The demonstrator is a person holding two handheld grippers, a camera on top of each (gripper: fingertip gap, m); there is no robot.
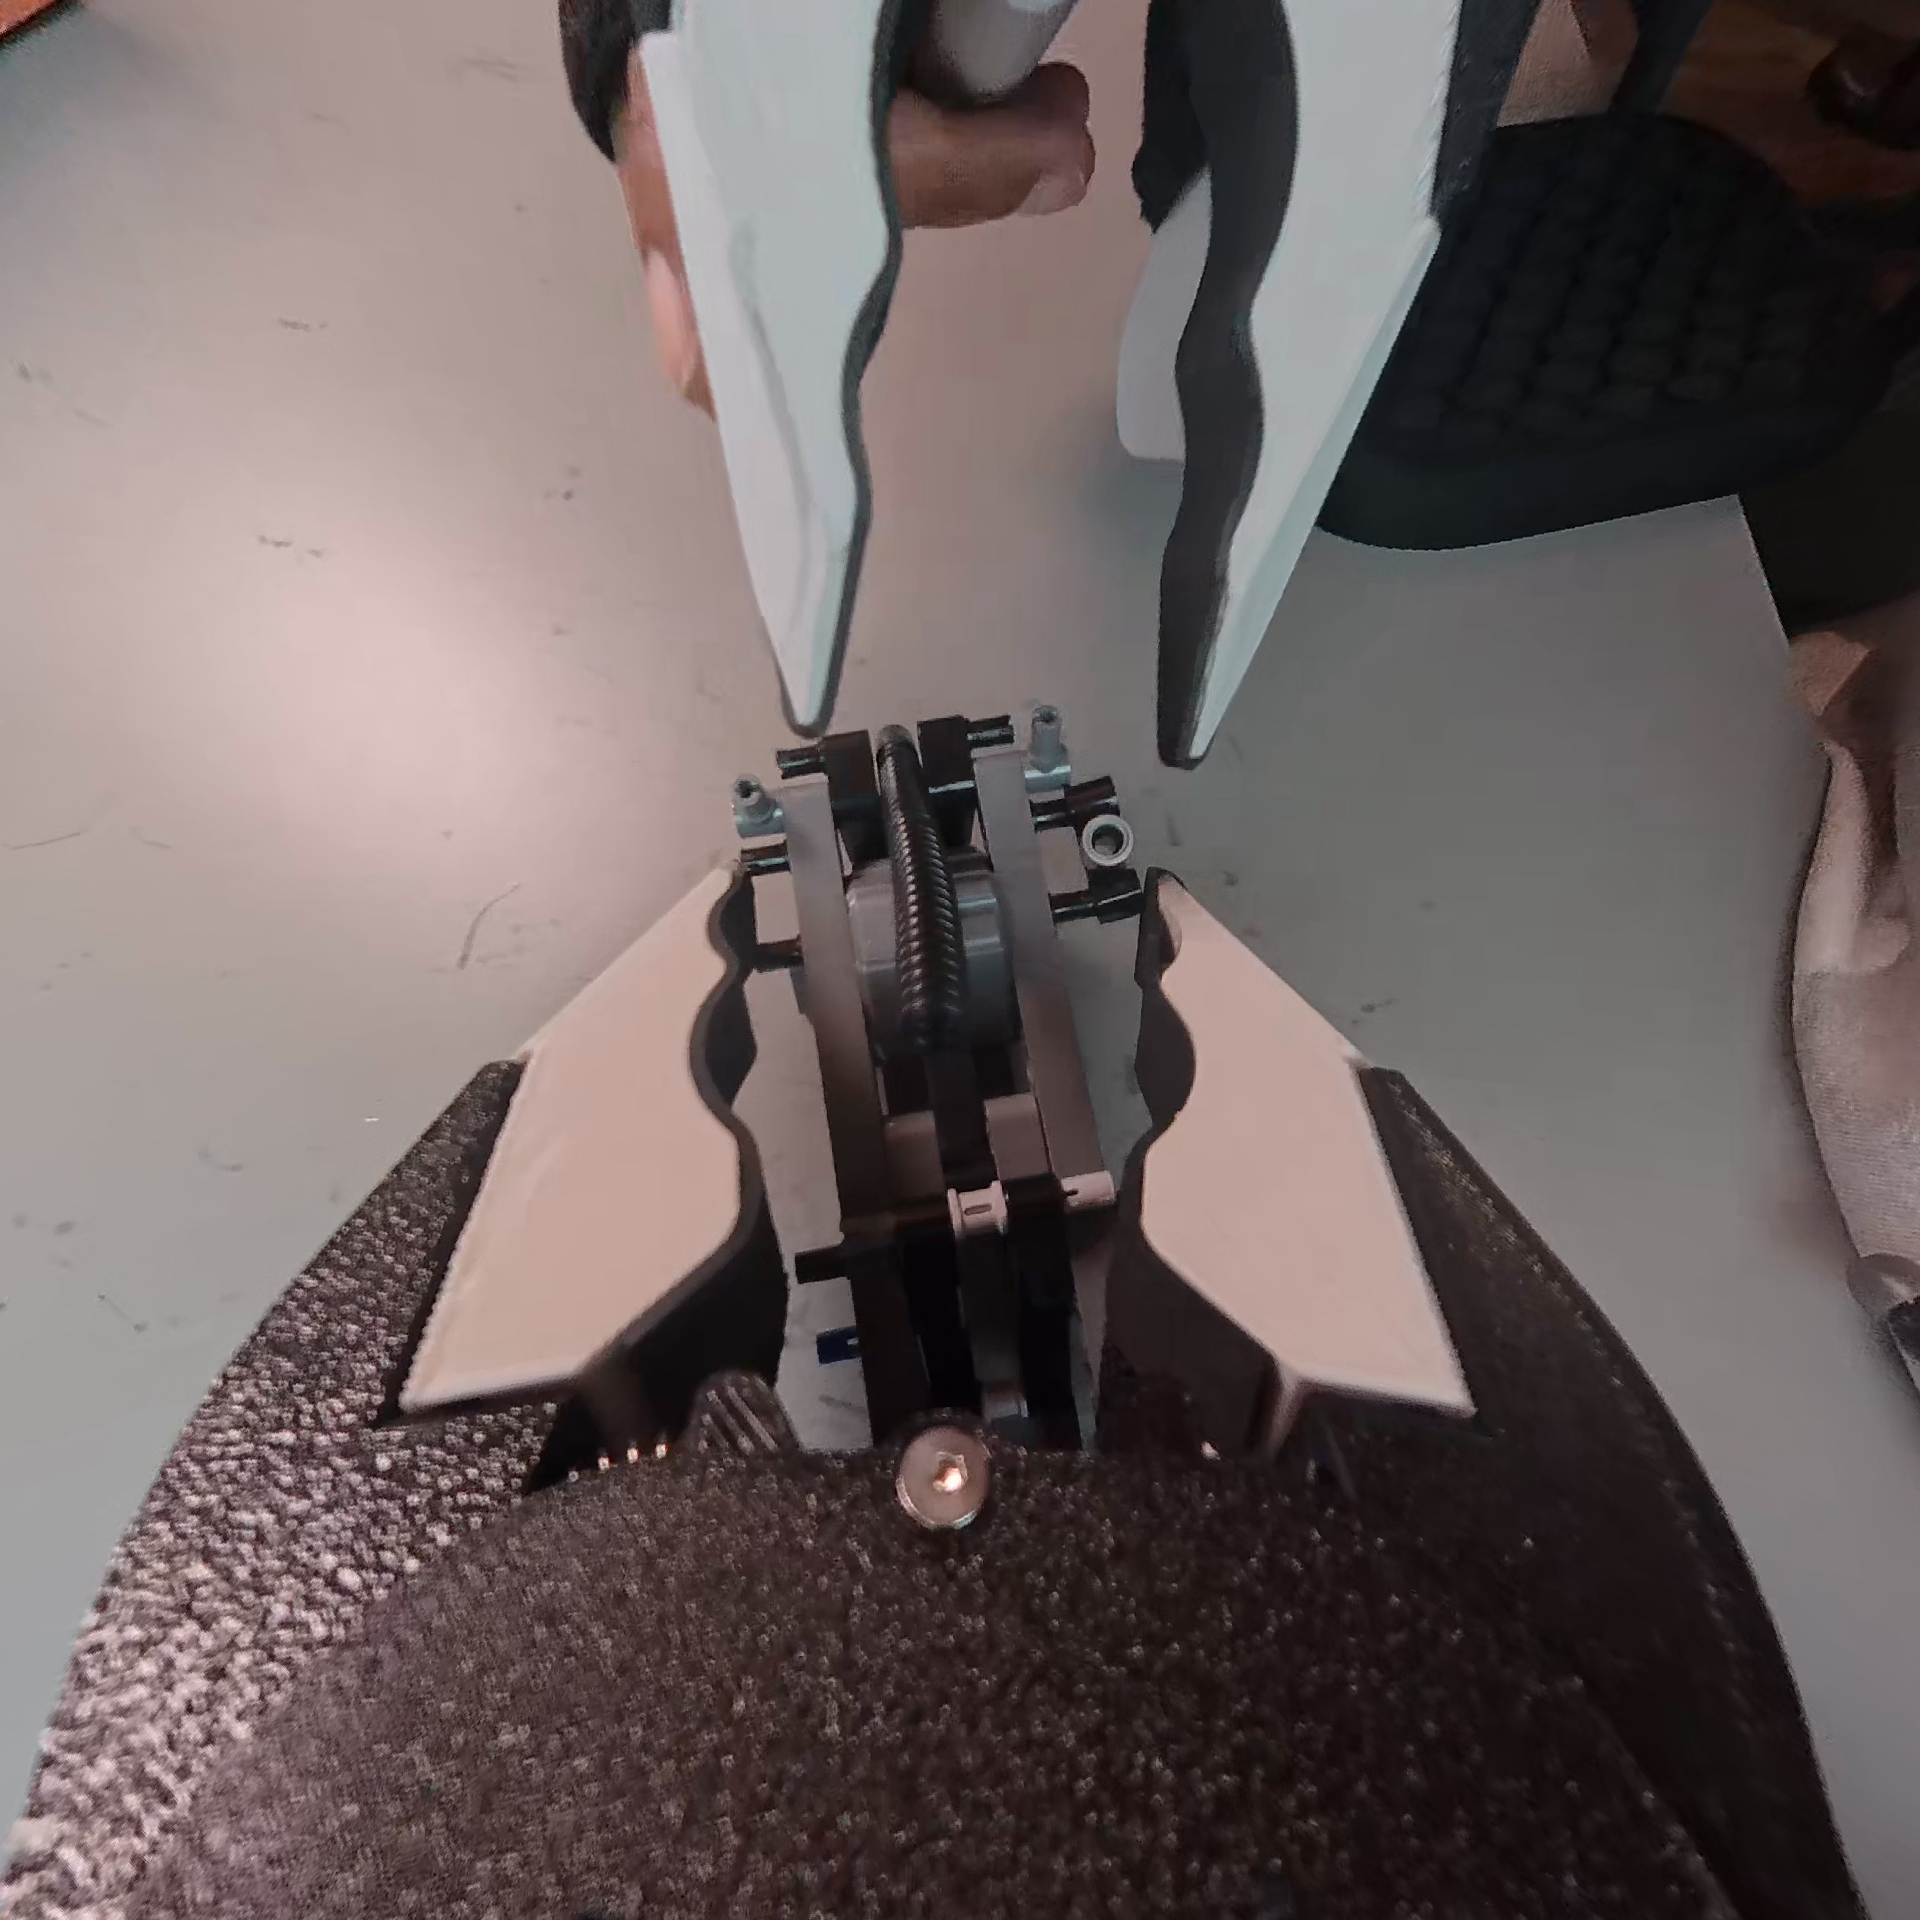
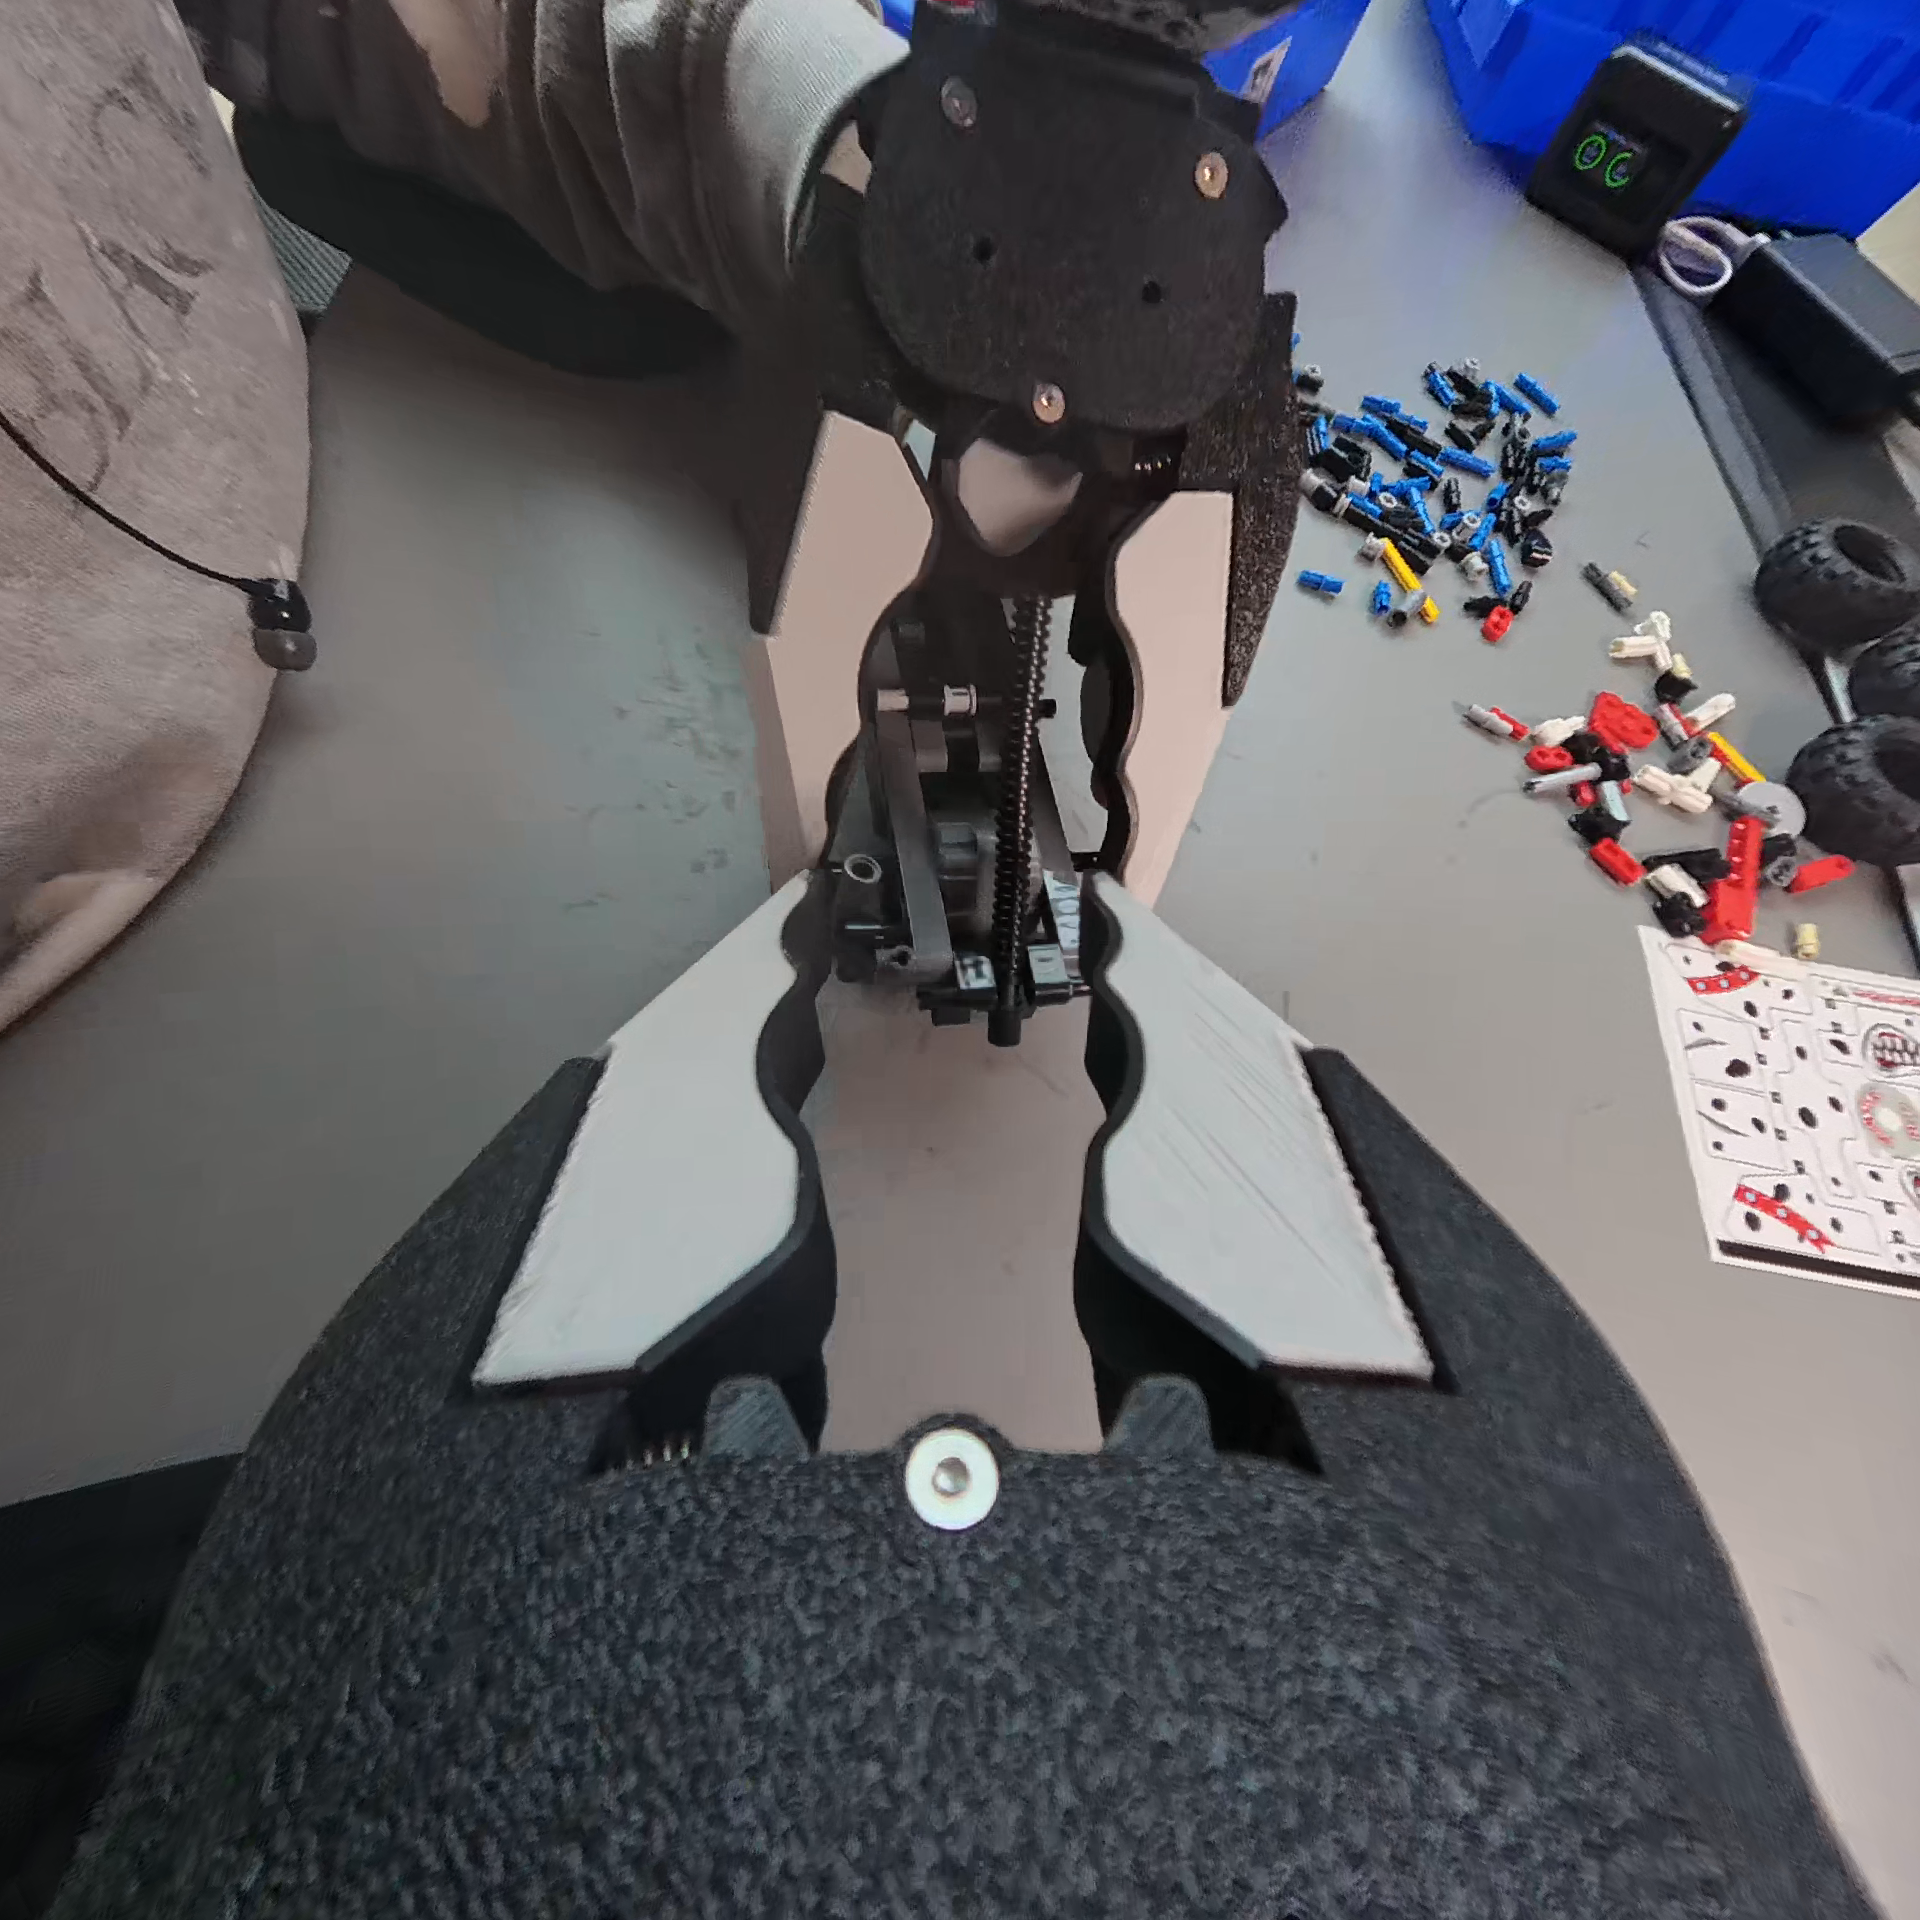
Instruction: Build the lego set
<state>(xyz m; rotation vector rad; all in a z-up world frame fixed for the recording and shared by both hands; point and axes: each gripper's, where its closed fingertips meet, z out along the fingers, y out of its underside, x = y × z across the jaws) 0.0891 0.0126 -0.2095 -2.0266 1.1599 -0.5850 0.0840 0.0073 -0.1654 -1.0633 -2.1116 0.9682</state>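
A black and grey lego assembly (image 1: 1023,914), with a black ribbed shaft along its middle, lies between my left gripper's fingers. My left gripper (image 1: 945,883) is shut on it and holds it out over the grey table (image 1: 312,623). My right gripper (image 1: 992,732) comes in from the far side, open, with its fingertips (image 1: 805,696) just at the assembly's far end. In the right wrist view the assembly (image 2: 935,831) reaches from the left gripper (image 2: 982,862) into the gap of my right gripper (image 2: 945,894), whose tips flank its end without closing on it.
To the right lie a pile of blue and black pins (image 2: 1444,468), red, white and black pieces (image 2: 1662,790), black tyres (image 2: 1839,592) and a sticker sheet (image 2: 1808,1122). Blue bins (image 2: 1662,62) stand behind. A grey garment (image 2: 104,416) lies left. A black chair seat (image 1: 1610,332) is beyond the table edge. One gripper's finger ends stand about 4 cm off the other's.
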